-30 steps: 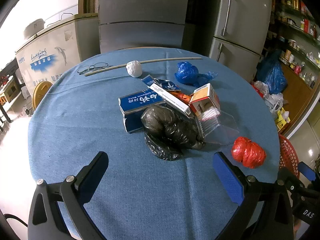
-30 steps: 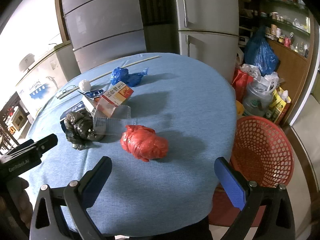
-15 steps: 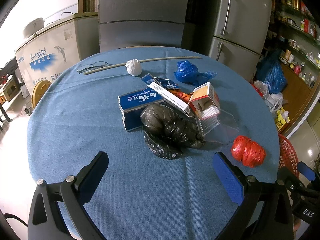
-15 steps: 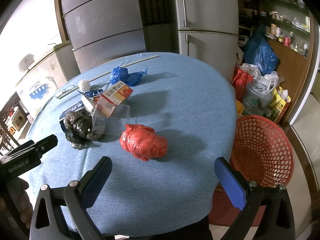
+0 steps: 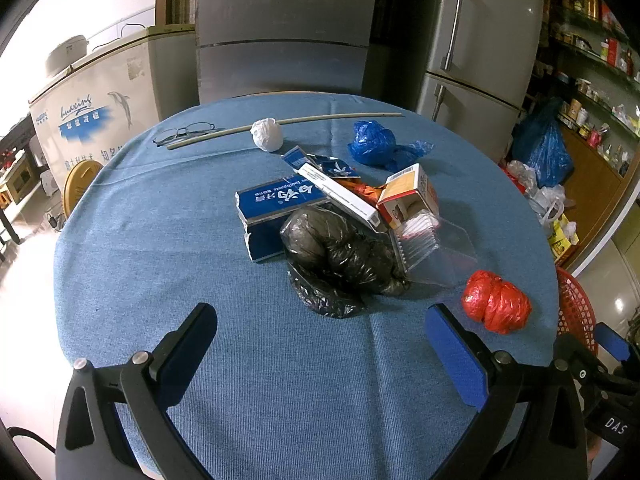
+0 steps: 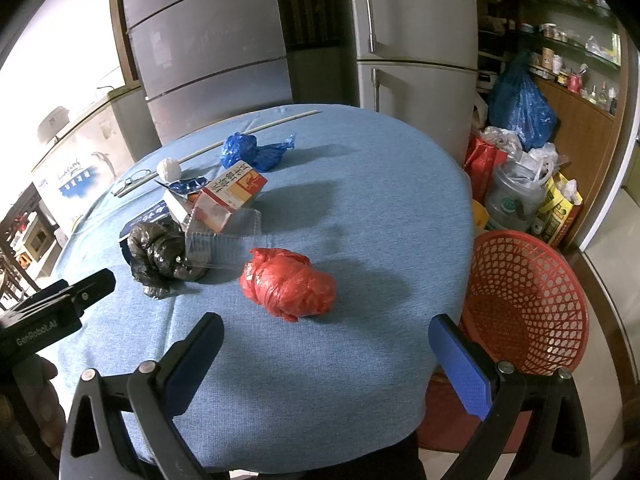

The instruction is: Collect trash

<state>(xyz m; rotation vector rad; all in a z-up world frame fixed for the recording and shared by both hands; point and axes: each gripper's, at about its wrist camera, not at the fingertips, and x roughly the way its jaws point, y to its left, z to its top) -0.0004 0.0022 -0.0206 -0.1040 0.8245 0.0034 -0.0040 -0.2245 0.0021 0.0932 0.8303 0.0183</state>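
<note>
We see a round table (image 5: 160, 280) under a blue cloth, ringed by grey refrigerators at 12 o'clock, a white chest freezer (image 5: 100, 108) lettered with a dolphin logo at 10 o'clock, and stocked shelves at 2 o'clock. A red mesh basket (image 6: 528, 304) stands on the floor just beside the table edge at 3 o'clock in the right wrist view.

Legible writing: "Toothpaste" on the blue carton (image 5: 280, 200); "GenRobot.AI" on the left gripper body seen from the right wrist view. The orange-and-white carton (image 5: 412, 196) bears print we cannot read.

We count one red bag bundle (image 6: 290, 286), one black bag bundle (image 5: 340, 256), one blue bag bundle (image 5: 374, 146), one white wad (image 5: 266, 134), one clear plastic tray (image 5: 436, 252), one thin rod (image 5: 288, 122) and one pair of glasses (image 5: 184, 133). The cartons, tray and black bundle touch in a central heap; the red bundle lies apart at 4 o'clock of it.

The left gripper (image 5: 320, 344) and right gripper (image 6: 326, 354) are both spread wide above the near cloth, holding nothing.
</note>
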